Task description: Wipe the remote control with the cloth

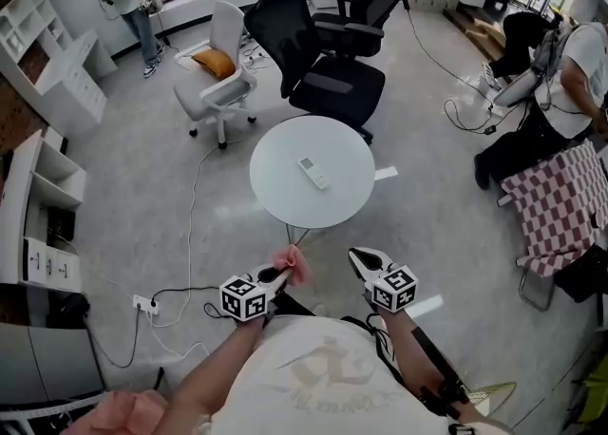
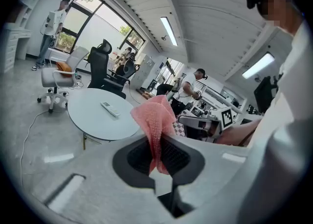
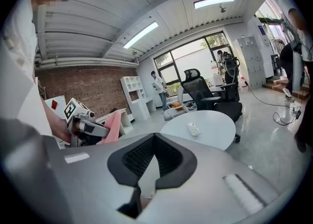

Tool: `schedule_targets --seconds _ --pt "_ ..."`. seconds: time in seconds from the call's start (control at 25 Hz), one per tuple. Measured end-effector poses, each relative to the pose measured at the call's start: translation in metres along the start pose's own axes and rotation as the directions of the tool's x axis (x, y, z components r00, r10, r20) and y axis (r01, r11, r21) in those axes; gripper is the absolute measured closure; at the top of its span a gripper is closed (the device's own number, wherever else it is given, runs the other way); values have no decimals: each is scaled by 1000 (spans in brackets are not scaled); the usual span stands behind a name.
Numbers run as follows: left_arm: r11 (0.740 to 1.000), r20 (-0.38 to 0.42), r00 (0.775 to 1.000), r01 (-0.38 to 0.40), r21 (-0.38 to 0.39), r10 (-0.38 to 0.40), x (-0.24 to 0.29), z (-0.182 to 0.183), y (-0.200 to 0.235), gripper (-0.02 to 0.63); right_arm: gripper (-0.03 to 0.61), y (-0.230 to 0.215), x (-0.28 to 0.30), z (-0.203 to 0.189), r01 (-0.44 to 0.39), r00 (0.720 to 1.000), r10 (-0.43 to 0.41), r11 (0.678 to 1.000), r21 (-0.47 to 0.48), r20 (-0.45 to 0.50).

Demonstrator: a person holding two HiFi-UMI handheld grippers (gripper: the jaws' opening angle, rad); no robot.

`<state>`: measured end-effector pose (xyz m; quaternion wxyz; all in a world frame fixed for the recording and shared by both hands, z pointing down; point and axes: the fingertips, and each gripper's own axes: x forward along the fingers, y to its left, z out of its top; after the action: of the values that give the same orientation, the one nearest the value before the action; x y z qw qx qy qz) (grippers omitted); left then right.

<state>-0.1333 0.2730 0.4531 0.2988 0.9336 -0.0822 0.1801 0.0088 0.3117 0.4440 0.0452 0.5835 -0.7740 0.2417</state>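
A white remote control (image 1: pixel 313 172) lies near the middle of a round white table (image 1: pixel 275 191). Both grippers hover short of the table's near edge, apart from it. My left gripper (image 1: pixel 283 272) is shut on a pink cloth (image 1: pixel 294 264), which sticks up from between the jaws. In the left gripper view the cloth (image 2: pixel 156 120) hangs through the shut jaws, with the remote (image 2: pixel 110 109) beyond on the table (image 2: pixel 88 125). My right gripper (image 1: pixel 364 259) is shut and holds nothing. Its own view shows the remote (image 3: pixel 194 129) ahead and the pink cloth (image 3: pixel 112 126) at the left.
Two black office chairs (image 1: pixel 323 53) and a white chair (image 1: pixel 220 72) stand behind the table. A power strip with cables (image 1: pixel 145 306) lies on the floor at the left. White shelves (image 1: pixel 38 205) line the left wall. A checkered seat (image 1: pixel 560 205) and a seated person (image 1: pixel 560 91) are at the right.
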Motion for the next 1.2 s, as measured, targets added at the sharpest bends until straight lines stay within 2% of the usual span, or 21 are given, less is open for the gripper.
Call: schedule_targets --seconds 0.44,0.68,1.2 --pt "998 14 999 -48 -33 49 -11 12 32 595 571 -15 30 -3 27 999 -26 999 33 -40" --pt "998 -24 999 -22 -53 21 12 23 64 595 571 -32 60 -2 46 995 -42 998 45 -87" --pt "995 -71 993 93 -35 -95 66 102 146 595 571 -99 134 43 191 969 -188 982 2 -162"
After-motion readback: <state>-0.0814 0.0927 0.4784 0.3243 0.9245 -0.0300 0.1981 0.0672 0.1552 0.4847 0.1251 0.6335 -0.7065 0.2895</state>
